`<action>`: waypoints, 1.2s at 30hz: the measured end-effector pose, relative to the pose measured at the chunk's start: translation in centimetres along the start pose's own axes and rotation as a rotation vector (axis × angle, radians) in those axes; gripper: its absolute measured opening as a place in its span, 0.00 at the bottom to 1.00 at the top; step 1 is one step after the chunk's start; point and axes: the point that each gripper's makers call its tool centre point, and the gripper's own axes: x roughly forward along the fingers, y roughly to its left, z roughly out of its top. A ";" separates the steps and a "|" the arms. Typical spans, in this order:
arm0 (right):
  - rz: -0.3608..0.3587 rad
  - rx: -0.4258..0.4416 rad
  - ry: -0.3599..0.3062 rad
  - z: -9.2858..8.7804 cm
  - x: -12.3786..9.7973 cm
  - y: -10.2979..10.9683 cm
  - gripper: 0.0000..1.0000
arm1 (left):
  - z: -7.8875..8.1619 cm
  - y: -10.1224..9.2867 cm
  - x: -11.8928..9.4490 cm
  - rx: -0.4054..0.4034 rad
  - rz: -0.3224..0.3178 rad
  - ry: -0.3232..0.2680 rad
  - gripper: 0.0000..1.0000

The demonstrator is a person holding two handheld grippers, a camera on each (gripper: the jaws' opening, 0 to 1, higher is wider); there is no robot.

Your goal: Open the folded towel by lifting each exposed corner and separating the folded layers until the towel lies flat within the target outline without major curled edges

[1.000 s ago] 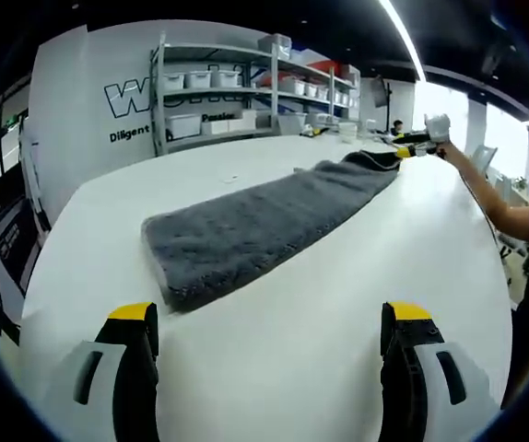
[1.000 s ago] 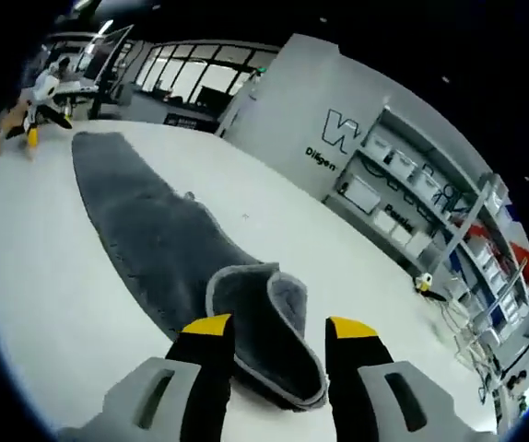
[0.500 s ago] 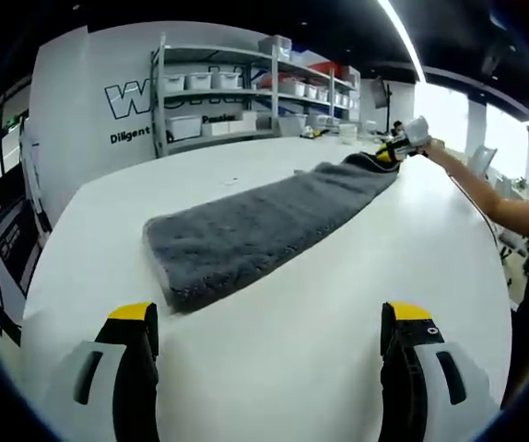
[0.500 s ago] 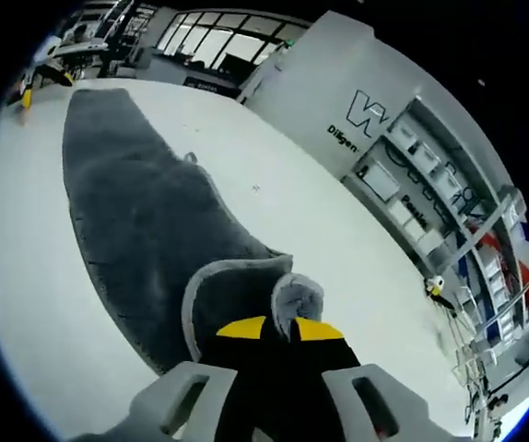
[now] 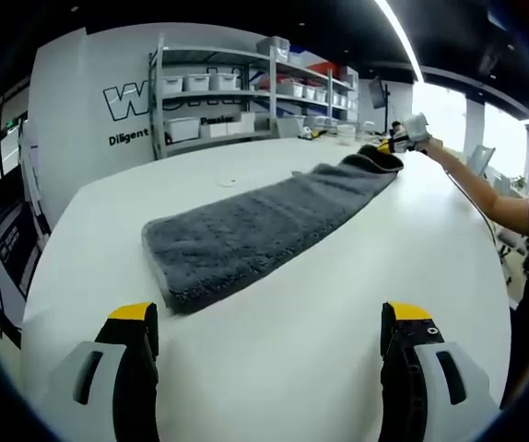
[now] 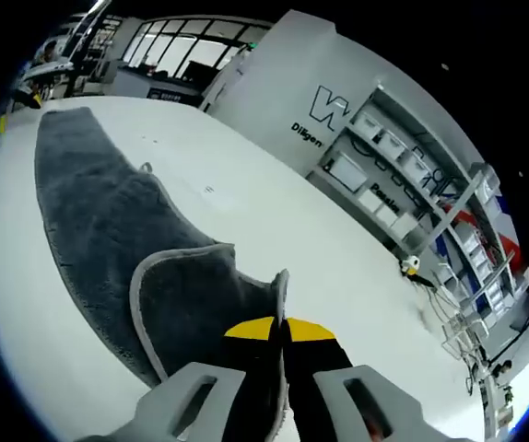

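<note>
Between right hand-held gripper (image 6: pixel 278 329) jaws, towel (image 6: pixel 108 221) corner

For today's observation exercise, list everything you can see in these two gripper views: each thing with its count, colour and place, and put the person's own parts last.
towel: one, grey, lying long across the white table, one corner lifted at the far end
table: one, white, large, under the towel
shelving rack: one, grey metal, holding white bins, behind the table by the wall
wall lettering: one patch, dark on white wall, left of the rack
small yellow item: one, on the far table side; too small to tell
left gripper: one, yellow-tipped, jaws wide apart, short of the towel
right gripper: one, yellow-tipped, jaws shut on the towel corner
person's arm: one, reaching to the far end
</note>
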 end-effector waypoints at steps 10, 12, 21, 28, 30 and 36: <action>-0.053 0.049 0.098 -3.9 2.2 -4.0 0.00 | 0.1 -0.1 0.0 0.000 -0.008 -0.006 0.99; -0.061 0.066 0.111 -4.6 2.7 -4.5 0.00 | 0.1 0.0 0.0 0.001 -0.006 -0.005 0.99; -0.080 0.070 0.162 -6.9 5.0 -5.1 0.00 | -0.1 -0.1 0.1 -0.003 -0.006 0.000 0.99; -0.052 0.086 0.249 -8.9 7.0 -4.8 0.02 | -0.2 -0.1 0.1 -0.007 -0.003 0.004 0.99; -0.054 0.098 0.241 -8.9 7.0 -4.7 0.02 | -0.2 0.0 0.1 -0.008 -0.002 0.002 0.99; -0.071 0.133 0.248 -8.4 6.2 -5.5 0.17 | -0.1 0.0 0.0 -0.008 -0.001 -0.003 0.99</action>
